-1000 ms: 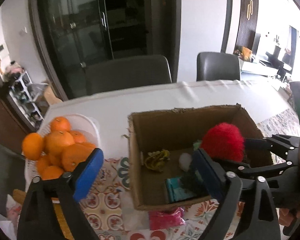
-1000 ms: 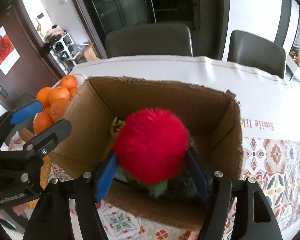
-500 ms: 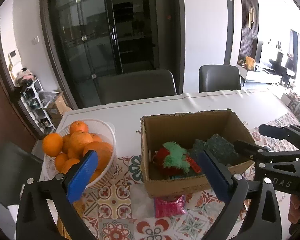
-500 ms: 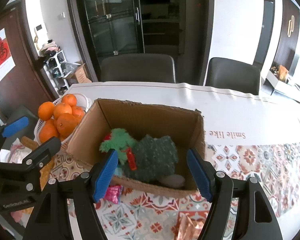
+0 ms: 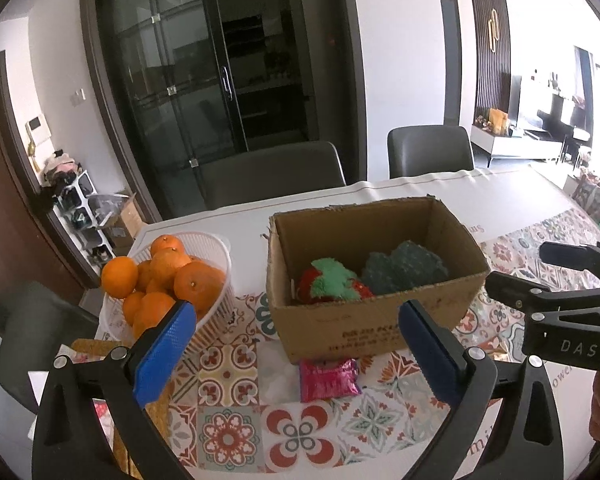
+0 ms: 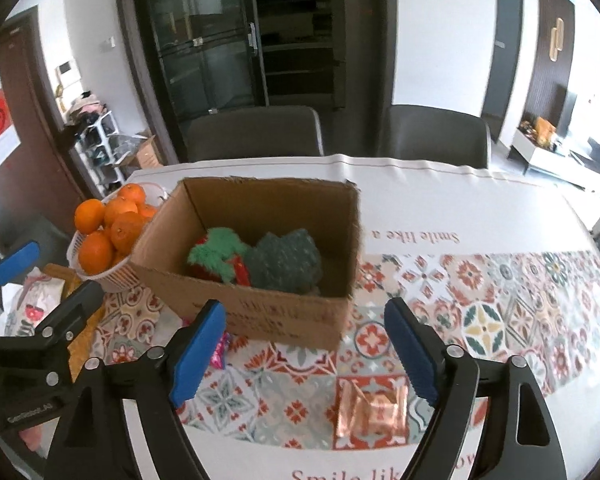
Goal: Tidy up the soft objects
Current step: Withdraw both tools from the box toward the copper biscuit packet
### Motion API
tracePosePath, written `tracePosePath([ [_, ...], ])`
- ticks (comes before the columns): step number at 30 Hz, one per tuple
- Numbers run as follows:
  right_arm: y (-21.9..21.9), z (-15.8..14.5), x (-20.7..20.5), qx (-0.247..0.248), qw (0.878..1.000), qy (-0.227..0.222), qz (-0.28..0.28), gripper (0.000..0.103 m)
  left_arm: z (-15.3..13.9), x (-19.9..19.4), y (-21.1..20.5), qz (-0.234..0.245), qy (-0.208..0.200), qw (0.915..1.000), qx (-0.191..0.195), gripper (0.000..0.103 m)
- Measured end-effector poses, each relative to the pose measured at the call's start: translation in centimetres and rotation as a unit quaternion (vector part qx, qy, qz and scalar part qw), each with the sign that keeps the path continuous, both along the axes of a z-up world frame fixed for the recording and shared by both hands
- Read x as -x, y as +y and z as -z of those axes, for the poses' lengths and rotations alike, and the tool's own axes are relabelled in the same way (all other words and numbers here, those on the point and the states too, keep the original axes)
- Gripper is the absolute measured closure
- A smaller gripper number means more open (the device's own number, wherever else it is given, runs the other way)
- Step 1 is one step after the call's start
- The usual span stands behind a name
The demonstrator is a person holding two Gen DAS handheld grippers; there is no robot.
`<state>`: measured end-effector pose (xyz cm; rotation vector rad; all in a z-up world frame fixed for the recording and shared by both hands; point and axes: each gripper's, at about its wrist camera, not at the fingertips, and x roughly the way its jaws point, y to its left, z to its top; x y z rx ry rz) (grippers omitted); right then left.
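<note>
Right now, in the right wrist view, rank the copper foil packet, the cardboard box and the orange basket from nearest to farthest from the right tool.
1. Copper foil packet: on the cloth just below the open right tool, toward its right finger.
2. Cardboard box: straight ahead, beyond the fingertips.
3. Orange basket: far left, past the box's left corner.

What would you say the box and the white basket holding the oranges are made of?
Box: seemingly corrugated cardboard, matte brown, with ragged torn top edges. White basket: probably moulded plastic, slightly glossy, its wall slotted into thin vertical ribs.
</note>
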<state>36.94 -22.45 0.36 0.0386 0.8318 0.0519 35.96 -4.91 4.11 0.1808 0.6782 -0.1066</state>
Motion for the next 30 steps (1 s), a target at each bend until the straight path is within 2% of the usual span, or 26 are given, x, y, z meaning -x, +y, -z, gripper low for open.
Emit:
tracePosePath([
  [9,-1.3,2.3,3.8,0.01,0.998,-0.033,0.054,0.014,2.7,2.5,-0.1,-0.021,-0.021,0.9994,-0.017,0.0],
  [13,-1.3,3.6,5.3,0.028,0.994,-0.058,0.087,0.014,4.3,3.3,0.3,-0.027,-0.017,0.9995,-0.001,0.0],
  [17,-1.4,4.7,6.7,0.019,0.99,-0.077,0.114,0.013,6.0,4.2,0.9,-0.04,-0.021,0.9988,0.019,0.0],
  [23,-1.1,6.7,8.1,0.029,0.985,-0.098,0.137,0.011,8.3,5.1,1.4,-0.043,-0.031,0.9976,0.043,0.0],
  [26,-1.0,7.7,8.5,0.021,0.985,-0.101,0.138,0.011,9.5,5.4,1.7,-0.045,-0.021,0.9969,0.062,0.0],
  [30,-0.9,9.1,9.3,0.03,0.981,-0.108,0.158,0.01,11.0,5.9,1.9,-0.051,-0.02,0.9968,0.059,0.0],
])
